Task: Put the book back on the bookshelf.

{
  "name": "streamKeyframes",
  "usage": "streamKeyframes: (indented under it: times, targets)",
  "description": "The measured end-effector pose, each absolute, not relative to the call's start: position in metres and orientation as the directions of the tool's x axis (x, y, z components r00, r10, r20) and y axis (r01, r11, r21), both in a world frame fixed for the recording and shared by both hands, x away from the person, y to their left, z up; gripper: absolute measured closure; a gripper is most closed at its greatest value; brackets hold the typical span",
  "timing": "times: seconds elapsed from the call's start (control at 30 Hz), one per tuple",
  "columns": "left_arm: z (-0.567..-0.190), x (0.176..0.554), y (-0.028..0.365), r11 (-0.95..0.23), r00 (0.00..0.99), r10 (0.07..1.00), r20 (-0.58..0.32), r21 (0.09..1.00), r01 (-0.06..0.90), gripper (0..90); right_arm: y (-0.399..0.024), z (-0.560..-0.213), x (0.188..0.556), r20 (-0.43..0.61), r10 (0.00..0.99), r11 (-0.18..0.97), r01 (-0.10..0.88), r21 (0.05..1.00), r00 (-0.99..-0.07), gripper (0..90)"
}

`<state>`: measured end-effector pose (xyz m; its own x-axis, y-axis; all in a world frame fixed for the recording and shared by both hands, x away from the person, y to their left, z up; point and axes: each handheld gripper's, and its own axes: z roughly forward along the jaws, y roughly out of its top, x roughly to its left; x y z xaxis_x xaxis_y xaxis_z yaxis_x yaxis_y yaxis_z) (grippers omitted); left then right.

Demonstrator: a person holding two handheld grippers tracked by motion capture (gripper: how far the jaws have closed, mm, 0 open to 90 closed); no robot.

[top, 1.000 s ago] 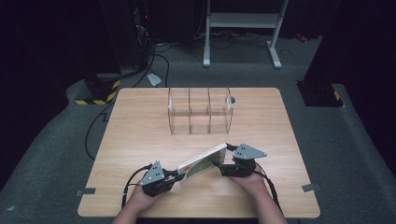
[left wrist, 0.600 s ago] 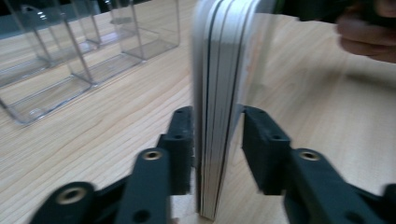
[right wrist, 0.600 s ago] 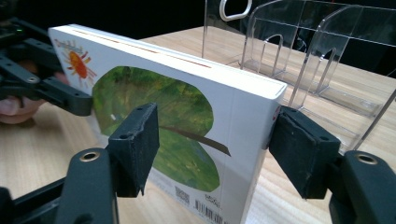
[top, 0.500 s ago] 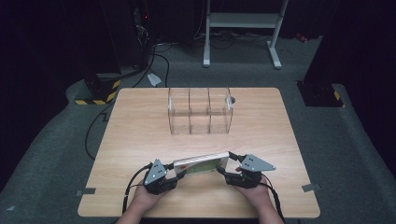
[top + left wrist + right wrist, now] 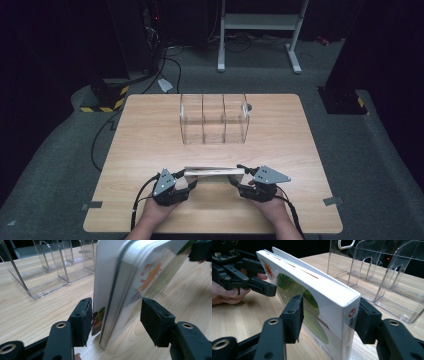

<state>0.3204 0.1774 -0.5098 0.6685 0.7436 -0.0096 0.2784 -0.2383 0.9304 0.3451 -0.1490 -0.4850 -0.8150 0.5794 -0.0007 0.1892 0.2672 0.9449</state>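
The book (image 5: 214,172) stands on its edge near the front edge of the table (image 5: 150,130). Its long side runs across the table, from one gripper to the other. The left gripper (image 5: 186,181) has been opening; its jaws sit on both sides of the book's left end with a gap, not squeezing. The right gripper (image 5: 239,176) has been closing and grasps the right end. The clear rack (image 5: 214,120) waits farther back, straight behind the book.

Book (image 5: 214,172) standing on edge on the bench (image 5: 150,140), nearer the person than the divided rack (image 5: 214,119), between left gripper (image 5: 186,179) and right gripper (image 5: 239,178).
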Motion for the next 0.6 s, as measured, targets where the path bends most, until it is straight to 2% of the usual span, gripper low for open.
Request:
streamKeyframes:
  times: [0.1,0.2,0.27,0.37,0.6]
  targets:
    - [-0.51,0.322,0.181,-0.228,0.644,0.765,-0.012,0.93,0.288,36.5,-0.151,-0.486,0.347,-0.006,0.558,0.267,0.173,0.948,-0.83,64.0]
    - [-0.509,0.323,0.19,-0.193,0.612,0.79,-0.032,0.935,0.299,37.2,-0.151,-0.487,0.342,0.006,0.487,0.265,0.154,0.952,-0.873,74.7]
    - [-0.509,0.324,0.195,-0.193,0.601,0.799,-0.028,0.934,0.301,37.3,-0.148,-0.486,0.335,-0.056,0.493,0.3,0.109,0.948,-0.868,75.0]
    - [-0.51,0.324,0.198,-0.201,0.588,0.808,-0.018,0.931,0.304,37.2,-0.145,-0.485,0.329,-0.082,0.498,0.322,0.096,0.942,-0.863,75.1]
    - [-0.512,0.328,0.2,-0.215,0.541,0.841,-0.02,0.905,0.367,35.6,-0.148,-0.485,0.317,-0.055,0.563,0.297,0.14,0.945,-0.825,75.1]
